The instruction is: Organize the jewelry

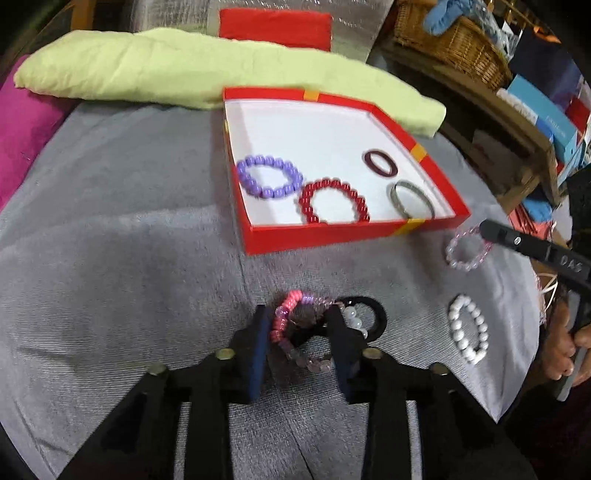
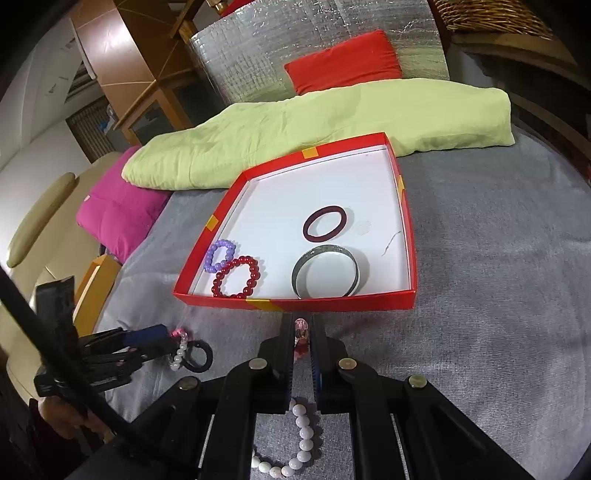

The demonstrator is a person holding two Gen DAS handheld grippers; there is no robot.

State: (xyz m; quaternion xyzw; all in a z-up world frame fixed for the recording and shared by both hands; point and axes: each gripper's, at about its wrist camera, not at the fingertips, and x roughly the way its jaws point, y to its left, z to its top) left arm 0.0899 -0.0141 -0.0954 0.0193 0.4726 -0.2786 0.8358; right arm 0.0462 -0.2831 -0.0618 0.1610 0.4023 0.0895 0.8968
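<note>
A red box point(image 1: 317, 236) point(image 2: 295, 304) with a white floor holds a purple bead bracelet point(image 1: 268, 176) point(image 2: 220, 255), a red bead bracelet point(image 1: 334, 201) point(image 2: 238, 277), a dark maroon ring point(image 1: 381, 163) point(image 2: 325, 224) and a silver bangle point(image 1: 412, 198) point(image 2: 325, 273). My left gripper point(image 1: 297, 332) point(image 2: 155, 341) is open around a pile with a pink coil bracelet point(image 1: 284, 314), a pale pink bead bracelet point(image 1: 306, 360) and a black hair tie point(image 1: 369, 314) point(image 2: 201, 356). My right gripper point(image 2: 303, 334) point(image 1: 487, 230) is shut on a clear pink bead bracelet point(image 1: 466, 249) point(image 2: 302, 332). A white bead bracelet point(image 1: 467, 328) point(image 2: 299, 439) lies near it.
Everything lies on a grey cloth point(image 1: 129, 240) point(image 2: 498, 295). A light green folded cloth point(image 1: 184, 70) point(image 2: 314, 129) lies behind the box, with a red cushion point(image 1: 275, 27) point(image 2: 343, 61) beyond and a magenta cushion point(image 1: 22, 125) point(image 2: 118, 210) at the left. Wicker basket point(image 1: 454, 40) and shelves stand right.
</note>
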